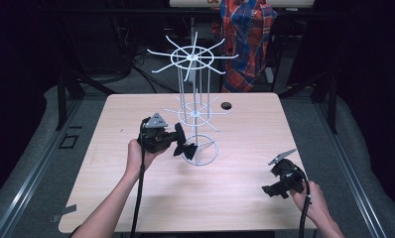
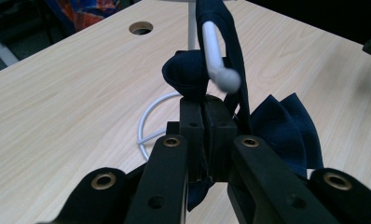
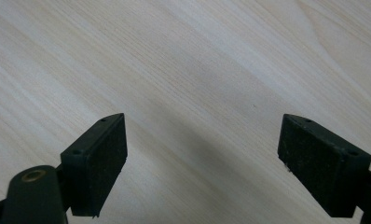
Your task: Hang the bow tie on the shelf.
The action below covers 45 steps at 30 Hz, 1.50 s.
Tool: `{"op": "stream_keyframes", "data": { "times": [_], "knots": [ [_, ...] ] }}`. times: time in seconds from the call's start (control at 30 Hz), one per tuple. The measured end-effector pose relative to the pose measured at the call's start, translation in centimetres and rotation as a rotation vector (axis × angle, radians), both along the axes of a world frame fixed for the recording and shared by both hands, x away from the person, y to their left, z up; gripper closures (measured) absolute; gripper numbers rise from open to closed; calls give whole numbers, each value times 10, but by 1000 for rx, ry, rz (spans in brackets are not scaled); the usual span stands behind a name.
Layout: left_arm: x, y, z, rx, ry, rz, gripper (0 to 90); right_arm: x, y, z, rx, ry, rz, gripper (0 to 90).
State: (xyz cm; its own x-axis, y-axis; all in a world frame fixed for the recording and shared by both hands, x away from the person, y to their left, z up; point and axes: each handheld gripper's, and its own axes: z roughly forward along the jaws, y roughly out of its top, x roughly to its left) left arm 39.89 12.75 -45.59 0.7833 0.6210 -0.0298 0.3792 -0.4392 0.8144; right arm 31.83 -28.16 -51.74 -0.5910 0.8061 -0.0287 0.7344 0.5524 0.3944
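bow tie (image 2: 286, 126) | strap runs up over rack hook (image 2: 218, 58) | left gripper (image 2: 207, 109) clamps it | right gripper (image 3: 202, 154) wide, empty

— What does the right gripper view show?
— The right hand-held gripper (image 3: 202, 158), its two black jaws rising from the bottom edge and standing wide apart, with nothing between them.
— And behind them?
— Pale wood-grain worktop (image 3: 197, 60), the grain running slantwise, with a soft shadow lying between the jaws.
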Motion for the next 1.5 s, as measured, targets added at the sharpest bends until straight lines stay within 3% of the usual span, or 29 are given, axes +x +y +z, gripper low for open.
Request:
{"op": "stream_keyframes", "data": {
  "times": [0.13, 0.53, 0.73, 1.03, 1.13, 1.17, 1.43, 1.5],
  "knots": [
    [1, -2, 0, -26, 5, -2, 875, 0, 0, 0, 1, 0, 1, 153],
    [4, -8, -3, -39, 20, -15, 870, 0, 0, -1, 0, 7, 4, 153],
    [5, -5, -4, -61, 32, -10, 819, 0, -1, 0, -8, 6, 9, 153],
    [7, -1, -6, -88, 51, -3, 684, 0, 0, 0, -17, 14, 18, 153],
    [8, 1, -5, -86, 59, 4, 623, 0, 0, 0, -13, 18, 15, 153],
    [8, 1, -6, -85, 60, 8, 604, -1, 1, -2, 3, 1, 1, 153],
    [7, 5, -10, -53, 66, 64, 427, -1, 0, 1, -14, 9, 17, 153],
    [8, 7, -11, -56, 82, 49, 399, -1, 0, 1, -12, 9, 19, 153]
  ]
}}
